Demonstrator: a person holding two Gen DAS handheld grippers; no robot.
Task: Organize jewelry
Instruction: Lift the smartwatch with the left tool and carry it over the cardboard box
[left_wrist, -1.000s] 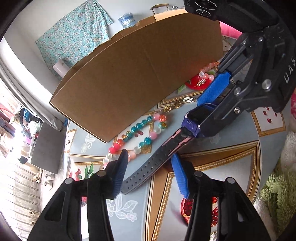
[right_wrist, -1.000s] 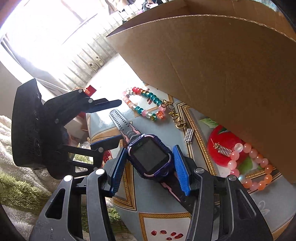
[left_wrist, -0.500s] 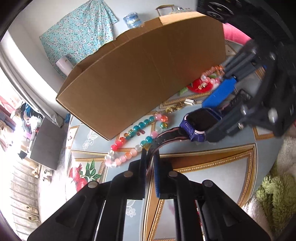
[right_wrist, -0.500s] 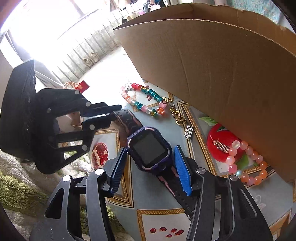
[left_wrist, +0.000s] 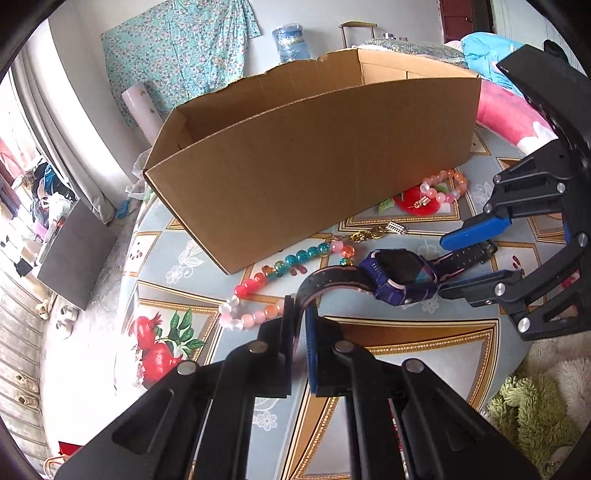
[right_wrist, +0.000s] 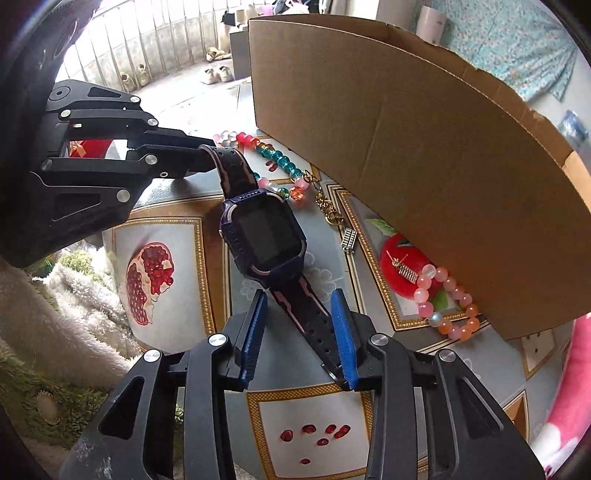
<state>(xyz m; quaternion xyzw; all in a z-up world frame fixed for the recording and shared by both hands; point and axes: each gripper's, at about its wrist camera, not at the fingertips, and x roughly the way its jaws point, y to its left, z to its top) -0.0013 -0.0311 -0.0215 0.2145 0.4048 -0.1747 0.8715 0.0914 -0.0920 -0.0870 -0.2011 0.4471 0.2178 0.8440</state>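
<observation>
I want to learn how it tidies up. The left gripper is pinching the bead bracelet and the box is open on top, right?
Not quite. The left gripper is pinching the watch by its strap, not the bead bracelet, which lies on the table. The left wrist view shows this. The box is open on top.

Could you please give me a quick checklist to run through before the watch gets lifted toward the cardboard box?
1. Left gripper clamped on one end of the watch strap: ok.
2. Right gripper gripping the other strap end: not ok; its jaws have just been closing, the strap lies between the pads, but a gap still shows.
3. Watch clear of the multicoloured bead bracelet: cannot tell, they overlap in view.
4. Cardboard box open on top: ok.
5. Pink bead bracelet out of the path: ok, it lies by the box wall.
</observation>
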